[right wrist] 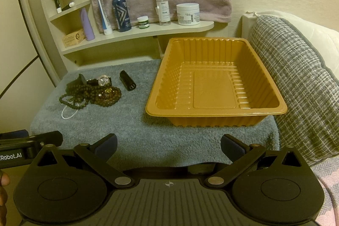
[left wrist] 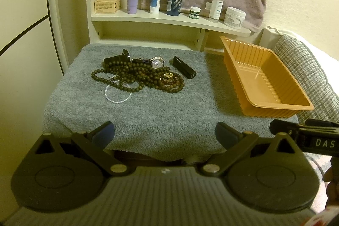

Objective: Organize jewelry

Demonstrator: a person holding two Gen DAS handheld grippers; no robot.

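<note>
Tools: left tool (left wrist: 164,134), right tool (right wrist: 169,146) wide | one tray (right wrist: 216,111) | one watch (left wrist: 157,62)

A thick grey towel (left wrist: 148,111) with a rough, looped pile covers the tabletop. On it, the orange tray (right wrist: 214,118) is thin glossy plastic with ribbed walls. Left of the tray lie dark wooden beads (left wrist: 135,77) with a dull sheen, a string of white pearly beads (left wrist: 117,99), a shiny metal watch (left wrist: 157,62) and a glossy black tube (left wrist: 184,70).
</note>
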